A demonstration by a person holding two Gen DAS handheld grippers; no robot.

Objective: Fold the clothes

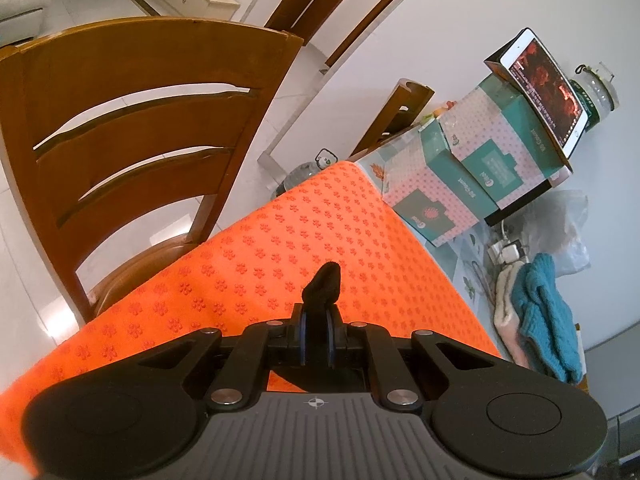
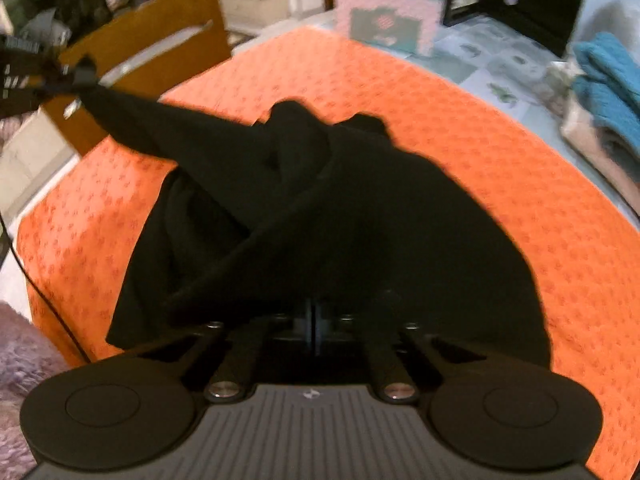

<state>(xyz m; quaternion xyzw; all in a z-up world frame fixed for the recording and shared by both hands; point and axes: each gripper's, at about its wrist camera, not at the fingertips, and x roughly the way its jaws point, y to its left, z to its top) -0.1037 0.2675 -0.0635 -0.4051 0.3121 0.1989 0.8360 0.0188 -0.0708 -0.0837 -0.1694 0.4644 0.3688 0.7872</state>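
Note:
A black garment (image 2: 360, 220) lies bunched on the orange mat (image 2: 500, 152), with one corner stretched up to the far left. In the left wrist view my left gripper (image 1: 316, 320) is shut on a black corner of the garment (image 1: 322, 284), held above the orange mat (image 1: 260, 264). In the right wrist view that left gripper (image 2: 60, 76) shows at the far left, pinching the raised corner. My right gripper (image 2: 312, 312) sits low at the garment's near edge, its fingers closed together and covered by the black cloth, gripping it.
A wooden chair (image 1: 132, 120) stands at the mat's left side. Patterned boxes (image 1: 472, 168) with a tablet (image 1: 548, 92) sit at the far end. Folded teal and cream knitwear (image 1: 540, 316) lies to the right. A purple fluffy cloth (image 2: 20, 352) is at near left.

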